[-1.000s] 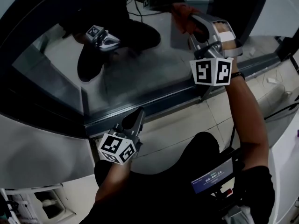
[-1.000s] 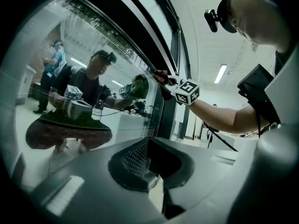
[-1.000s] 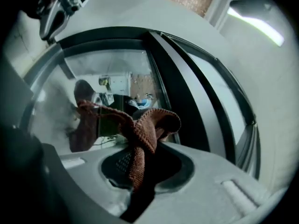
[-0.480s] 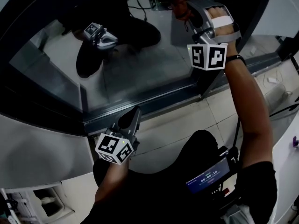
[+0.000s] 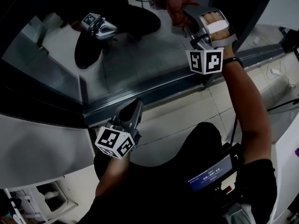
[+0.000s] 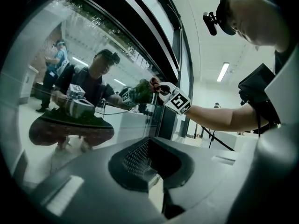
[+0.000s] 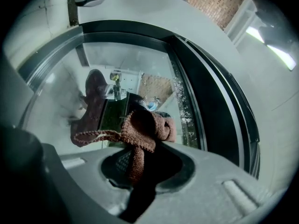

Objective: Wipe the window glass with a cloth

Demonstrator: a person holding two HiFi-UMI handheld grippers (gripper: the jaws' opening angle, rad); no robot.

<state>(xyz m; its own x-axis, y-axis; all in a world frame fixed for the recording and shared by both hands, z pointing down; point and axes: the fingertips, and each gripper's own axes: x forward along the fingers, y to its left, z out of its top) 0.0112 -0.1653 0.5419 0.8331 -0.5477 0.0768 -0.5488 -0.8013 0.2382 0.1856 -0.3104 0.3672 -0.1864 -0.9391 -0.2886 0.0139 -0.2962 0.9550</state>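
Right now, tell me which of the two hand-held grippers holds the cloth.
The right hand-held gripper: its jaws pinch the brown knitted cloth up by the window glass. The left hand-held gripper holds nothing.

Brown knitted cloth (image 7: pixel 140 134), bunched, clamped in right claw (image 7: pixel 142 166), seemingly touching reflective window glass (image 7: pixel 135 64)

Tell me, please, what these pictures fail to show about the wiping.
- Whether the cloth touches the glass: right gripper view, its own folds hide the contact.
- Most of the cloth: head view, right gripper covers it.
- Smears on the glass: head view, reflections mask them.
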